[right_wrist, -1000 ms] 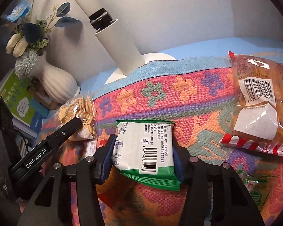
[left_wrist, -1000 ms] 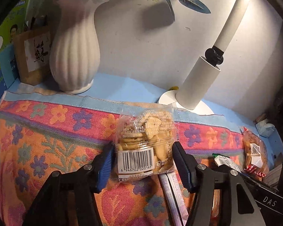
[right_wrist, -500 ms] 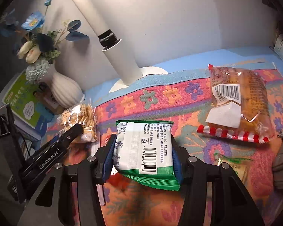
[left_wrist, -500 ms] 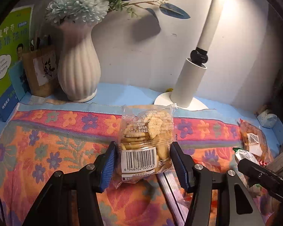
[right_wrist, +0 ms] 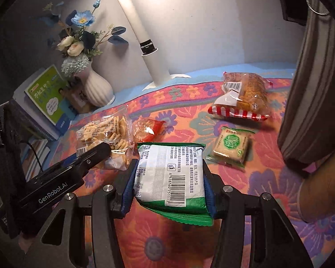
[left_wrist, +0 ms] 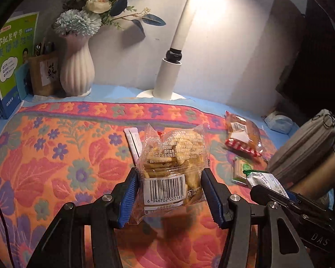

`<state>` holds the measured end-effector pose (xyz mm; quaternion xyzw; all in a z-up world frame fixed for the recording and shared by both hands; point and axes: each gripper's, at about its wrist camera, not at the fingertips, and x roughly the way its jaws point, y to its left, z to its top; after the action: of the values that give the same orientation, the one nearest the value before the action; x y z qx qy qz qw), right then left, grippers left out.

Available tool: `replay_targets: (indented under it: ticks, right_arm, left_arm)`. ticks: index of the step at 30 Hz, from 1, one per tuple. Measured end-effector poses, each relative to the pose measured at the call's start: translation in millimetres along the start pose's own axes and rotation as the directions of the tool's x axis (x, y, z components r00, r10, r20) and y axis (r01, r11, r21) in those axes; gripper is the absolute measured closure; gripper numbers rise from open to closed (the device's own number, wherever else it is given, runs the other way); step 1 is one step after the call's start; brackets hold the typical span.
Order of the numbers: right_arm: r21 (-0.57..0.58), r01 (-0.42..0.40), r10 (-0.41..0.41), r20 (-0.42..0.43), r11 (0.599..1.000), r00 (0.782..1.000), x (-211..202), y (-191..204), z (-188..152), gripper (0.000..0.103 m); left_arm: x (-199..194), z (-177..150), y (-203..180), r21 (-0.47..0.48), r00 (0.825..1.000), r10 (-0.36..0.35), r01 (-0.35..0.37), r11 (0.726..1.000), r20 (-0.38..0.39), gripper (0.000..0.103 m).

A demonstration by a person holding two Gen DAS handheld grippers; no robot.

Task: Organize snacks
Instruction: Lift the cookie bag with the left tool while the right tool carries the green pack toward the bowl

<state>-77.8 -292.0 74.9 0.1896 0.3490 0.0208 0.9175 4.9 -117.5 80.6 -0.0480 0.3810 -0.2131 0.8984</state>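
Observation:
My left gripper (left_wrist: 168, 192) is shut on a clear bag of small crackers (left_wrist: 173, 160) and holds it above the flowered cloth (left_wrist: 55, 156). The same bag shows in the right wrist view (right_wrist: 105, 134). My right gripper (right_wrist: 167, 187) is shut on a white and green snack pack (right_wrist: 169, 174), also lifted off the cloth. A bread bag with a red striped end (right_wrist: 243, 96), a small green square pack (right_wrist: 231, 146) and a red pack (right_wrist: 146, 129) lie on the cloth. Pink stick packets (left_wrist: 134, 140) lie behind the cracker bag.
A white ribbed vase with flowers (left_wrist: 77, 67) and a white lamp (left_wrist: 167, 76) stand at the back wall. Books (left_wrist: 13, 60) and a brown pen holder (left_wrist: 43, 73) stand at the back left. A grey pouch (left_wrist: 306, 143) stands at the right edge.
Both grippers have risen and pulled back from the wall with their packs held. More of the cloth and the right-side snacks have come into view.

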Motion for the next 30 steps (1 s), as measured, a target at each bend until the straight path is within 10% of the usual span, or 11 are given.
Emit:
replay_targets:
  ticks: [30]
  right_arm:
    - [0.129, 0.070, -0.080, 0.076, 0.989, 0.994, -140, -115, -81, 0.053]
  left_arm:
    - [-61, -71, -176, 0.260, 0.964, -0.250, 0.266, 0.928, -0.093, 0.048]
